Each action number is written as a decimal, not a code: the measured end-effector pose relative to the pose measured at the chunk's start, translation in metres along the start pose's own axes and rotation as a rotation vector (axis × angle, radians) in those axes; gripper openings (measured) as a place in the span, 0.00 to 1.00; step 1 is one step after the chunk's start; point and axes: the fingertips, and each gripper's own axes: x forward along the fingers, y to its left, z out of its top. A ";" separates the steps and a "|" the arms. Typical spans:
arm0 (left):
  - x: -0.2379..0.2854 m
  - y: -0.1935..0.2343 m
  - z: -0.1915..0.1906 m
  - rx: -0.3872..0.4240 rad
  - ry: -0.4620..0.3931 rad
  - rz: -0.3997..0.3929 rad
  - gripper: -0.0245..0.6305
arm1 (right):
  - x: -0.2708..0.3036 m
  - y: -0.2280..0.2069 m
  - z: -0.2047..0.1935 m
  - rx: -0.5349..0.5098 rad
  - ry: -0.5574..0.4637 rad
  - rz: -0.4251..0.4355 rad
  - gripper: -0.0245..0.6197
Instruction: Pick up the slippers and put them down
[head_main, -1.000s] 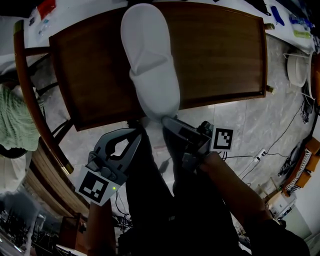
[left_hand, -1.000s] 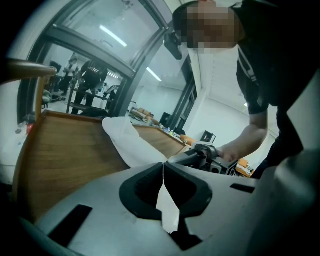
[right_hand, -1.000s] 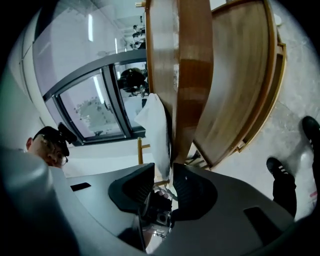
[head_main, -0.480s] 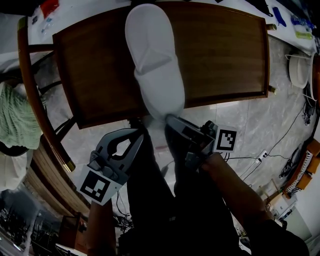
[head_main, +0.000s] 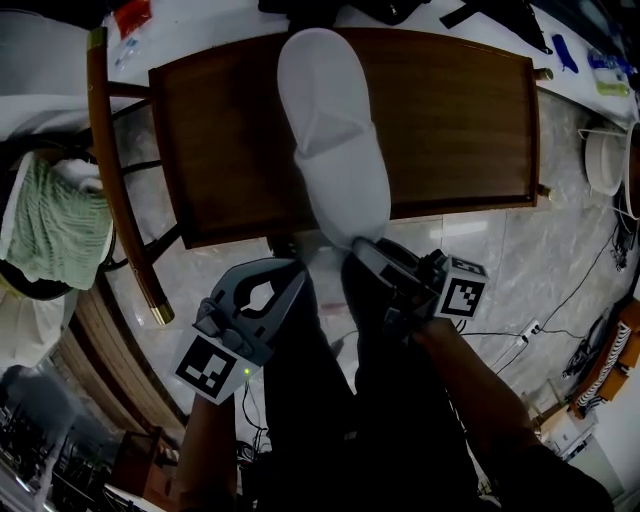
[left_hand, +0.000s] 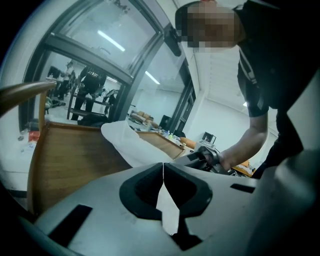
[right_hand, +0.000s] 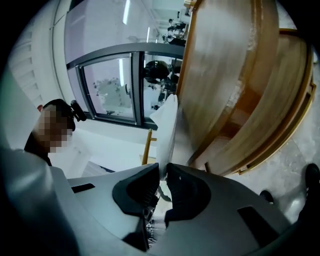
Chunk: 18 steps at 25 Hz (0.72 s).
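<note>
Slipper: a single white slipper (head_main: 335, 150) lies lengthwise on the brown wooden desk (head_main: 460, 120). Its toe points toward the far edge, and its heel end reaches out over the near edge, roughly midway along it.
Right gripper: the right gripper (head_main: 352, 248) sits at the desk's near edge, clenched on the slipper's heel rim. Its jaws have just been closing, and the thin white edge is pinched between the pads.
Left gripper: the left gripper (head_main: 297, 266) hangs just beside the right one, off the desk and below its near edge. Its jaws are pressed together with nothing between them. The slipper's heel is near its tips but apart from them.
Desk: it is a rectangular top with a raised rim all round, and the slipper crosses it from the near edge almost to the far edge.
Surroundings: a curved wooden chair (head_main: 120, 200) stands at the desk's left edge, with a green towel (head_main: 60, 225) further left. A pale marbled floor (head_main: 500, 260) shows beyond the near edge.
</note>
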 end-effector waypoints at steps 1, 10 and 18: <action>-0.002 0.000 0.002 0.000 -0.003 0.003 0.06 | 0.001 0.005 0.000 -0.016 0.000 0.011 0.12; -0.020 0.005 0.040 0.012 -0.061 0.044 0.06 | 0.012 0.051 0.019 -0.148 -0.028 0.111 0.12; -0.056 0.005 0.138 0.099 -0.133 0.121 0.06 | 0.021 0.163 0.070 -0.299 -0.074 0.228 0.12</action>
